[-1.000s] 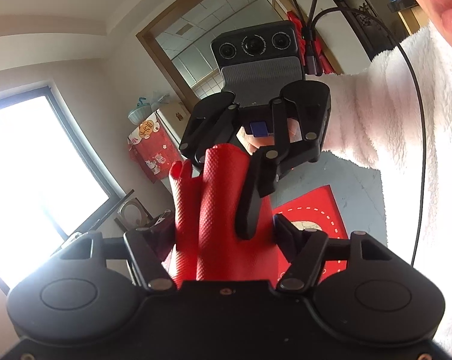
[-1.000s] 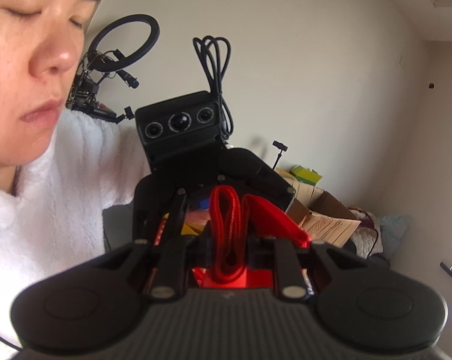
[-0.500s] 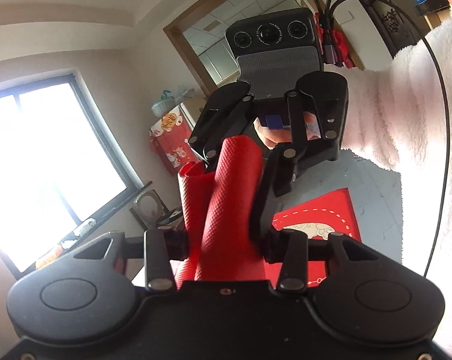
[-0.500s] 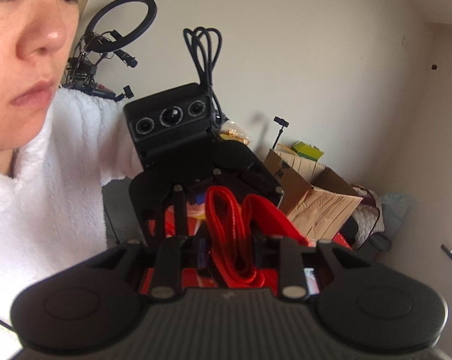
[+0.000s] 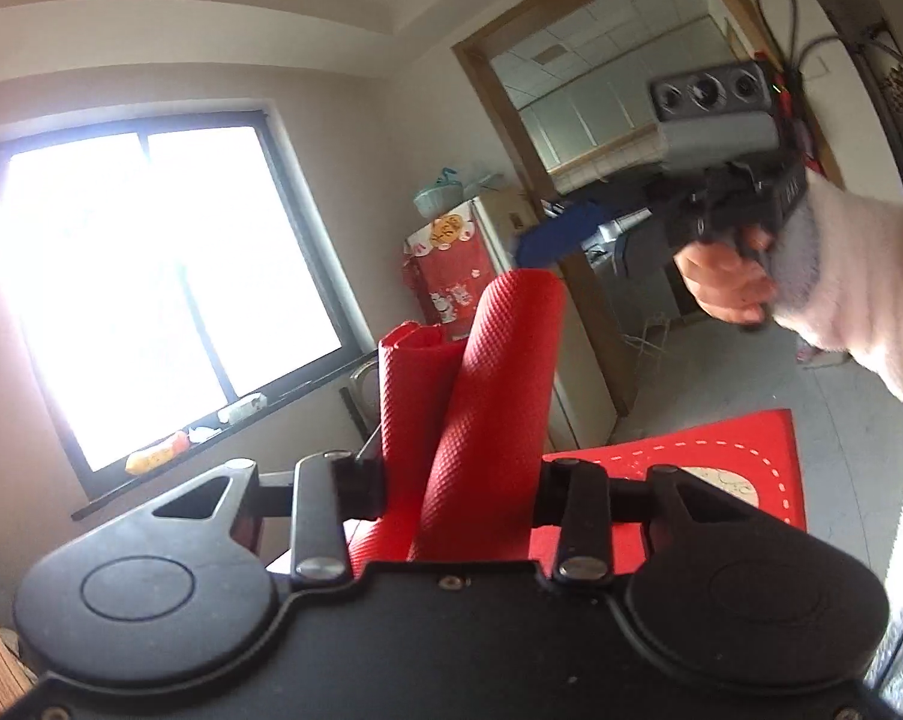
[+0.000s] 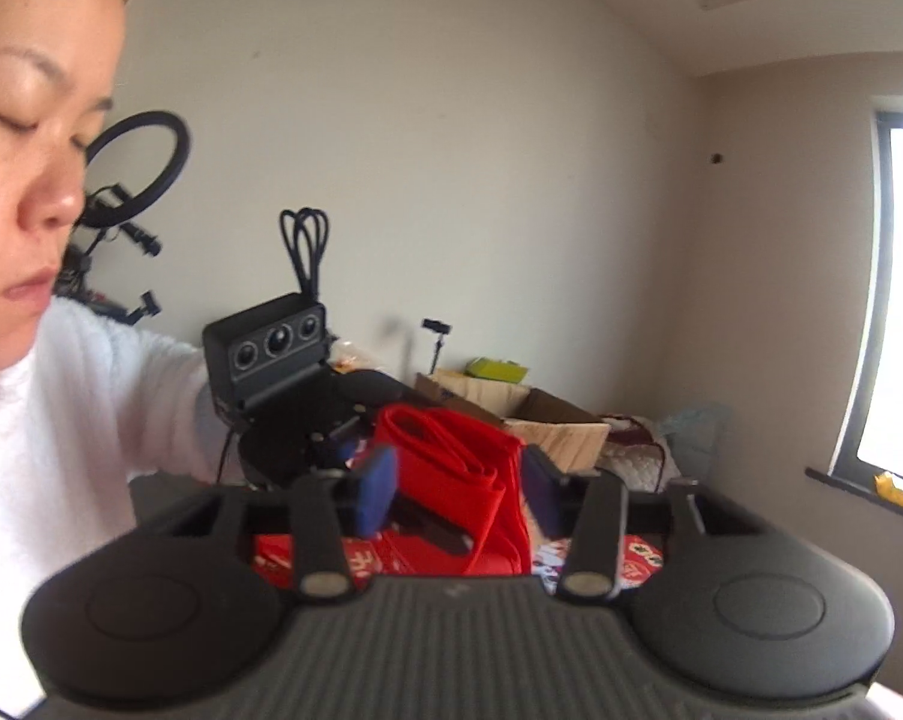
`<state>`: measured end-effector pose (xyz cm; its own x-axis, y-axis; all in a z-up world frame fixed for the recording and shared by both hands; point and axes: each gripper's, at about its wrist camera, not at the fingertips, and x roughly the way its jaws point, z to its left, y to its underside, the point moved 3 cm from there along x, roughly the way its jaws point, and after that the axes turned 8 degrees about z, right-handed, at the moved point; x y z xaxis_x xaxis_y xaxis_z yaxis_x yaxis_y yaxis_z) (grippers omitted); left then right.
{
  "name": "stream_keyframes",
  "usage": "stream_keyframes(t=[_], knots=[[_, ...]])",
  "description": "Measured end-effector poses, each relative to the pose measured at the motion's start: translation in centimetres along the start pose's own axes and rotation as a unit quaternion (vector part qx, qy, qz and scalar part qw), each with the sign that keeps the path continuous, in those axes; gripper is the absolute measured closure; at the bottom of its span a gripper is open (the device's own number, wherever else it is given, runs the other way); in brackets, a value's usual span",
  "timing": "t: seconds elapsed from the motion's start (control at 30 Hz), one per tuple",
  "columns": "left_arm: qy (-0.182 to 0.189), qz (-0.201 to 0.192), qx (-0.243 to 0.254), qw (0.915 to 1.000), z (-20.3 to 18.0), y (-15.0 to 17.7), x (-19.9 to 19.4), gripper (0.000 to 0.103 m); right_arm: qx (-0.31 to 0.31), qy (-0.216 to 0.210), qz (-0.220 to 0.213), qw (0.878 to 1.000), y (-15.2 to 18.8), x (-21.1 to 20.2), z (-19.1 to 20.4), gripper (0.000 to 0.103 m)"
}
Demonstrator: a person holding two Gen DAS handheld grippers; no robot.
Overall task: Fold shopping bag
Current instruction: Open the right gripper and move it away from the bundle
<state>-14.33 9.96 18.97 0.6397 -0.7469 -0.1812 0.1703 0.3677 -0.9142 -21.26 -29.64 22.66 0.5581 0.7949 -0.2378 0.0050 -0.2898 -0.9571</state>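
Observation:
The red shopping bag (image 5: pixel 487 396) is folded into a narrow upright bundle, its textured cloth doubled over at the top. My left gripper (image 5: pixel 451 483) has the bundle between its jaws, which are still closing, and the fingers press on both sides. My right gripper (image 5: pixel 562 234) is drawn back at the upper right, held by a hand in a white fleece sleeve. In the right wrist view the right gripper (image 6: pixel 457 486) stands open, blue pads (image 6: pixel 373 480) wide apart. The bag (image 6: pixel 451 456) shows in the gap with neither pad touching it, and the left gripper (image 6: pixel 307 438) is behind it.
A red printed mat (image 5: pixel 721 462) lies below the bag. A bright window (image 5: pixel 163 276) is on the left, a fridge with a red cover (image 5: pixel 451 276) beside a doorway. Cardboard boxes (image 6: pixel 547 420) and a ring light (image 6: pixel 133 168) stand against the far wall.
My right gripper has let go of the bag, opened wide and pulled back to the upper right. My left gripper has narrowed on the bundle, which now stands held by it alone.

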Motion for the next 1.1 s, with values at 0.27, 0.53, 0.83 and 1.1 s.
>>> stream_keyframes(t=[0.27,0.53,0.83,1.1], knots=[[-0.023,0.048,-0.101,0.9935,5.2,-0.2,1.0,0.066,0.172,-0.001,0.076,0.982,9.0,7.7,-0.1,0.102],[-0.046,0.085,-0.102,0.9901,6.6,0.8,2.8,0.065,0.177,-0.086,0.126,0.972,11.0,17.4,5.9,0.101],[-0.042,0.034,-0.129,0.9902,7.7,1.9,0.2,0.065,0.197,-0.153,0.127,0.96,9.1,26.4,12.2,0.099],[-0.039,-0.018,-0.18,0.9827,12.4,4.2,-4.8,0.065,0.065,-0.159,0.173,0.97,6.1,35.5,15.1,0.099]])
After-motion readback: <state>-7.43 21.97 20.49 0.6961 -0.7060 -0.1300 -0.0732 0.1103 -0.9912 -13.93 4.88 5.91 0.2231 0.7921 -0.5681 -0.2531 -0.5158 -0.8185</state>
